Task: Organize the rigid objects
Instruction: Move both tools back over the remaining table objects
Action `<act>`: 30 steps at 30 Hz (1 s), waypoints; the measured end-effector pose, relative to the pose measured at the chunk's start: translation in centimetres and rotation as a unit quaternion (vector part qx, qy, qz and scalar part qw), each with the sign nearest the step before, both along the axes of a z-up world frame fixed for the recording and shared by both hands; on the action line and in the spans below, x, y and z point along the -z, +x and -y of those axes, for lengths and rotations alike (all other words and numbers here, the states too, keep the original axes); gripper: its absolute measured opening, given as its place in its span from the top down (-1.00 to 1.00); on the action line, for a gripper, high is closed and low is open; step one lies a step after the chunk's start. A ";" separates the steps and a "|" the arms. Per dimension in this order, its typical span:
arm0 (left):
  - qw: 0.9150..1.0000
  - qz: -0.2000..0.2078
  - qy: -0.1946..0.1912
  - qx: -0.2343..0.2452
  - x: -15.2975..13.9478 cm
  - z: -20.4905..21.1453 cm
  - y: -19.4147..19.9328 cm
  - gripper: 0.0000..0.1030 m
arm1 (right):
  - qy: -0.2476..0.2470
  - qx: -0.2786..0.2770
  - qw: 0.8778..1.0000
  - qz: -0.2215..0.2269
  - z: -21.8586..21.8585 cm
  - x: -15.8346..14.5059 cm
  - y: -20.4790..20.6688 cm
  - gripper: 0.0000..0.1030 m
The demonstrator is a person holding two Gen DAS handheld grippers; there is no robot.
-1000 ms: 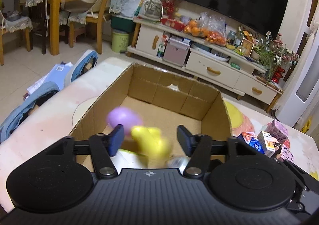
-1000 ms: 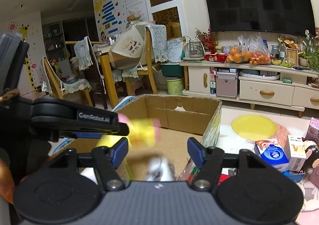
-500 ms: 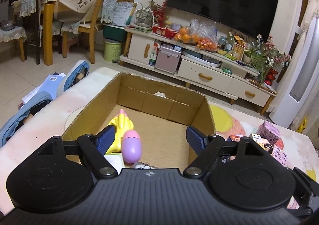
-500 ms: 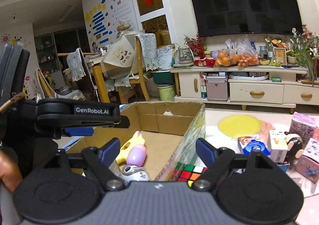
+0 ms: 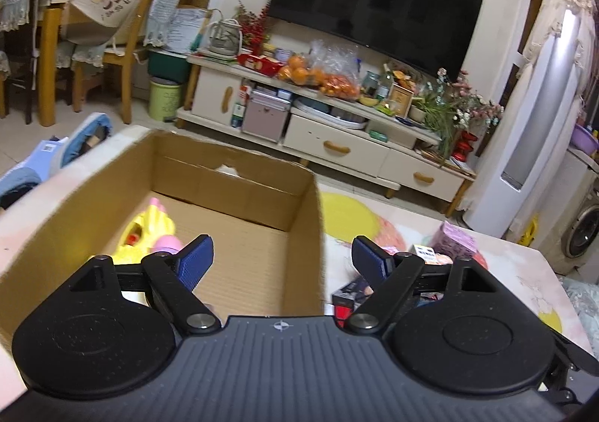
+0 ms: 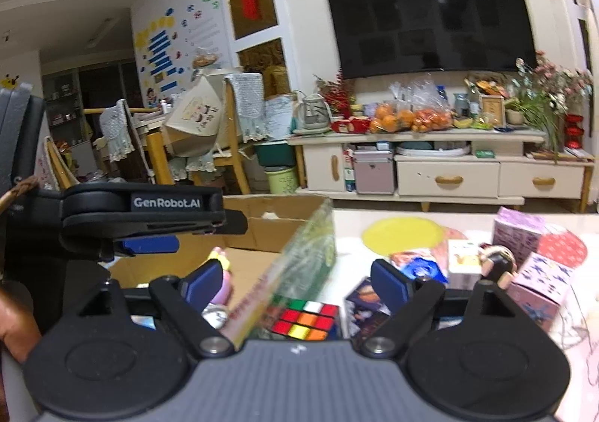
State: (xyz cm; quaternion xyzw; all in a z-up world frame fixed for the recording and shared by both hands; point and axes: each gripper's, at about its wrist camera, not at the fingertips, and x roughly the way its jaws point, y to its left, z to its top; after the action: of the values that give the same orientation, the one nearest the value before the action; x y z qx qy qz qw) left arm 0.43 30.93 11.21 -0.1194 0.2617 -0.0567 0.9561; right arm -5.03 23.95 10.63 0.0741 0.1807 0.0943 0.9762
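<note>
Left gripper (image 5: 282, 257) hovering over the cardboard box (image 5: 239, 178), jaws opening, nothing between the blue pads; box's right wall passing through the gap; yellow toy (image 5: 148, 231) lying inside the box near its left wall, pink-purple egg-shaped toy (image 5: 168, 244) touching it on the near side. Right gripper (image 6: 295, 281) hanging over the box's right wall, jaws opening, clamping nothing; puzzle cube (image 6: 305, 319) sitting on the table (image 6: 441, 216) just right of the box, framed between the pads without contact; small cartons (image 6: 462, 257) and a figurine (image 6: 496, 263) standing farther right of the box.
</note>
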 end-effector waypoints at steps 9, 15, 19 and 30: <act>0.999 0.013 0.033 -0.020 0.2 -0.3 0.5 -0.96 | 0.004 0.021 1.000 -0.006 2.1 1.2 -0.7 -0.73; 0.996 0.024 0.073 -0.047 -0.3 -0.4 0.1 -0.96 | -0.002 0.032 0.999 -0.010 3.2 1.7 -1.0 -0.75; 0.994 0.029 0.086 -0.057 -0.3 -0.5 -0.1 -0.96 | 0.000 0.044 0.999 -0.009 4.1 1.9 -1.0 -0.78; 0.993 0.051 0.095 -0.046 -0.3 0.6 -0.4 -1.00 | -0.003 0.079 0.997 -0.017 6.7 2.8 -0.8 -0.87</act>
State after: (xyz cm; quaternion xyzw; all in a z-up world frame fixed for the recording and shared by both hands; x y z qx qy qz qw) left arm 0.00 30.31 11.48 -0.0371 0.2112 0.0061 0.9767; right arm -5.86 17.23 7.87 0.0868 0.1910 0.0153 0.9776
